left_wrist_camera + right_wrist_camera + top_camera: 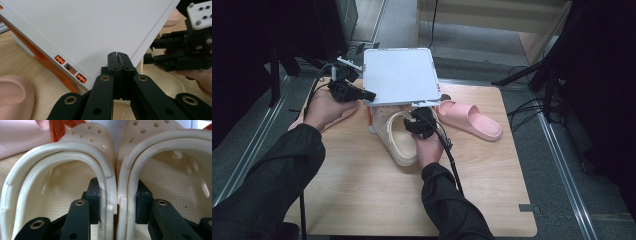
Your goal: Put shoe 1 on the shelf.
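**Pair of cream clogs pinched together under the white shelf**

Nearest the person, two dark sleeves lie over the pale wooden table (362, 200), a smooth board with rounded corners. The right hand (428, 150) holds the right gripper (422, 121) in front of the white shelf (399, 75). Its black jaws are closed on the cream clogs (398, 136): in the right gripper view one jaw sits inside each shoe, and together they press the two inner side walls (113, 182) against each other. The clogs are soft moulded foam, with thick rounded heel rims, a fine dimpled footbed and round vent holes over the toes. Their heels lie in front of the shelf and their toes reach beneath it.

To the left of the shelf, the left hand (324, 107) holds the left gripper (117, 58), its jaws shut tight with nothing between them, the tips resting at the shelf's edge. The shelf is a flat, matte white square panel with rounded corners, raised on orange plastic supports (60, 75).

To the right of the shelf lies a pink slide sandal (469, 119), smooth foam with a broad strap. A second pink sandal (13, 96) lies to the shelf's left, beneath the left hand.
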Demonstrator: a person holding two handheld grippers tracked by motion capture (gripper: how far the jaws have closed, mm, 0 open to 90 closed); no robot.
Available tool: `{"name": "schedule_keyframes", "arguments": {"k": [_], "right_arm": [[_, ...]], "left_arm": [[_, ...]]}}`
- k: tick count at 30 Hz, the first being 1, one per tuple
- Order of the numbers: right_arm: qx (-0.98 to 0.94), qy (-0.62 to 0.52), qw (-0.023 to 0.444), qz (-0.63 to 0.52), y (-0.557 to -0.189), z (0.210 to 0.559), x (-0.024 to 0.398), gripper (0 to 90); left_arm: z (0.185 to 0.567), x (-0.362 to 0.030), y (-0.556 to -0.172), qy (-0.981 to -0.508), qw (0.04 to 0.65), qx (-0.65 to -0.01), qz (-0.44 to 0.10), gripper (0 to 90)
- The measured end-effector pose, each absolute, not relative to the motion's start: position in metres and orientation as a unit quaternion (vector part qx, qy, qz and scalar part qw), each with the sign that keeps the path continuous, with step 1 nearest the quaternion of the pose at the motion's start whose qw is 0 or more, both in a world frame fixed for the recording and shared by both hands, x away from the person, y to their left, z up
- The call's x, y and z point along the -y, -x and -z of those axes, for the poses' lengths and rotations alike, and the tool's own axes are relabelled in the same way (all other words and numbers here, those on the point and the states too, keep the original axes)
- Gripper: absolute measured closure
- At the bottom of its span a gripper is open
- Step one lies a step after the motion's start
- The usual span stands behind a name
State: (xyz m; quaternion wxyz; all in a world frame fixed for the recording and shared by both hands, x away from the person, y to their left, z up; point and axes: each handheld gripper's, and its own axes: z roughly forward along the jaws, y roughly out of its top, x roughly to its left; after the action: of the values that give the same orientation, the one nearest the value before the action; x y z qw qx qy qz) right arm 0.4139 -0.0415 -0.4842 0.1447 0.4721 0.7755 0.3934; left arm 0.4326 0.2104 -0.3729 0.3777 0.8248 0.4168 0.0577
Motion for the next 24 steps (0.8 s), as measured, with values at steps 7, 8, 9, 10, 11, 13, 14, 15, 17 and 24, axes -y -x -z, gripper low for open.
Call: {"name": "schedule_keyframes", "arguments": {"k": [7,8,9,10,11,13,14,15,17,24], "right_arm": [[-0.763,-0.483,0.148,-0.404,-0.416,0.488,0.04,64.4],[-0.763,-0.484,0.145,-0.404,-0.416,0.488,0.041,63.9],[-0.763,-0.482,0.142,-0.405,-0.416,0.489,0.041,63.4],[-0.765,-0.478,0.14,-0.407,-0.416,0.489,0.042,63.1],[-0.767,-0.476,0.14,-0.407,-0.415,0.489,0.042,63.1],[-0.773,-0.467,0.153,-0.401,-0.412,0.489,0.04,62.6],[-0.774,-0.465,0.157,-0.4,-0.41,0.489,0.039,62.5],[-0.774,-0.463,0.159,-0.402,-0.409,0.49,0.039,61.0],[-0.772,-0.464,0.153,-0.407,-0.408,0.491,0.041,59.4],[-0.776,-0.461,0.118,-0.415,-0.407,0.49,0.05,52.9]], "left_arm": [[0.373,-0.211,-0.432,-0.824,0.379,-0.417,-0.058,89.5],[0.373,-0.211,-0.432,-0.825,0.379,-0.416,-0.058,89.5],[0.373,-0.211,-0.432,-0.825,0.379,-0.416,-0.058,89.5],[0.373,-0.211,-0.432,-0.825,0.38,-0.416,-0.058,89.5],[0.374,-0.211,-0.432,-0.824,0.381,-0.416,-0.058,89.5],[0.374,-0.211,-0.431,-0.823,0.382,-0.417,-0.058,89.5],[0.374,-0.212,-0.431,-0.821,0.385,-0.417,-0.059,89.5],[0.375,-0.212,-0.431,-0.821,0.386,-0.416,-0.059,89.5],[0.375,-0.213,-0.431,-0.82,0.388,-0.417,-0.058,89.5],[0.375,-0.212,-0.431,-0.82,0.387,-0.418,-0.058,89.5]]}}
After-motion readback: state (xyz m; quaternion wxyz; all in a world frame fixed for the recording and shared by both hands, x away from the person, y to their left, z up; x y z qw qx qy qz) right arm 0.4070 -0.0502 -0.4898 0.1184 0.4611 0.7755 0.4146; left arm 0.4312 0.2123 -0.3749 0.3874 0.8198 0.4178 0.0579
